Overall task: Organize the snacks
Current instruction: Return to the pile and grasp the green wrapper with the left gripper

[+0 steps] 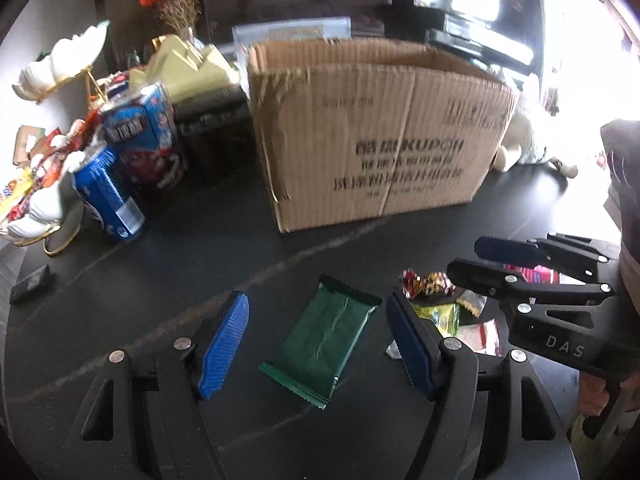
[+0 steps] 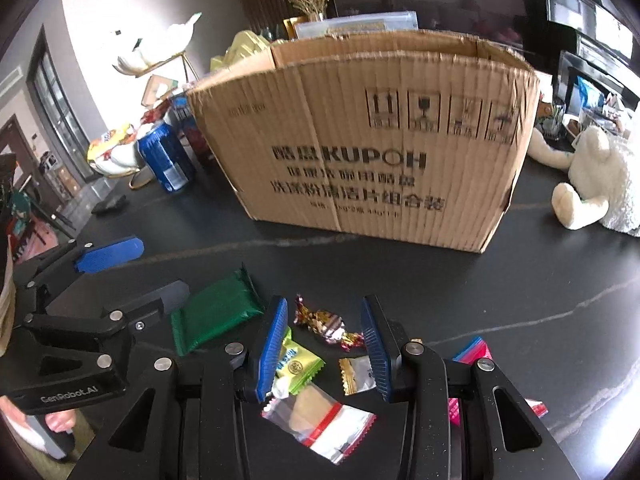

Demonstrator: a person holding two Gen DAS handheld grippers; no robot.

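A green wrapped snack bar (image 1: 326, 340) lies flat on the dark table; it also shows in the right wrist view (image 2: 216, 312). My left gripper (image 1: 316, 344) is open, its blue pads on either side of the bar. My right gripper (image 2: 324, 344) is open above a twisted foil candy (image 2: 326, 324), which the left wrist view shows too (image 1: 426, 282). Under the right gripper lie a yellow-green packet (image 2: 298, 366), a gold-edged packet (image 2: 356, 374) and a clear red-striped packet (image 2: 320, 420). An open cardboard box (image 2: 372, 148) stands behind them.
A blue can (image 1: 108, 194) and a blue snack carton (image 1: 150, 140) stand left of the box (image 1: 372, 136). A white tiered stand with snacks (image 1: 44, 176) is at the far left. A white plush toy (image 2: 596, 176) lies right of the box. Pink packets (image 2: 474, 354) lie at the right.
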